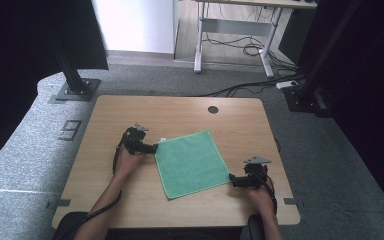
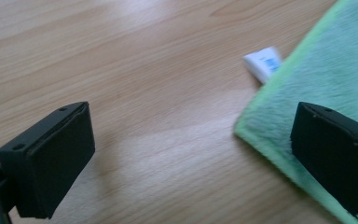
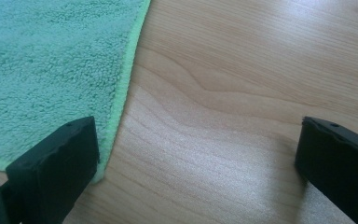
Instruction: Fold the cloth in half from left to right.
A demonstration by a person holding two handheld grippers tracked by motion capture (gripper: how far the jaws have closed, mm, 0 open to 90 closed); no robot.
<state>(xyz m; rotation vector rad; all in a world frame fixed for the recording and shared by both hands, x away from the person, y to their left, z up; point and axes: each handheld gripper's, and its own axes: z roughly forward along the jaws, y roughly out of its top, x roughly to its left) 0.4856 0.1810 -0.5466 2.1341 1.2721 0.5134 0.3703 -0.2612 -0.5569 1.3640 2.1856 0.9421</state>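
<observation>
Here both black hand-held grippers, left (image 1: 152, 148) and right (image 1: 234, 180), gape open at opposite corners of the flat green terry cloth (image 1: 191, 162); a shallow bite risks slipping off.

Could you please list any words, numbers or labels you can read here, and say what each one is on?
"9": grey marking on the carpet left of the table.
White tag at the green cloth edge, near the left claw: blue print, too blurred to read.
</observation>
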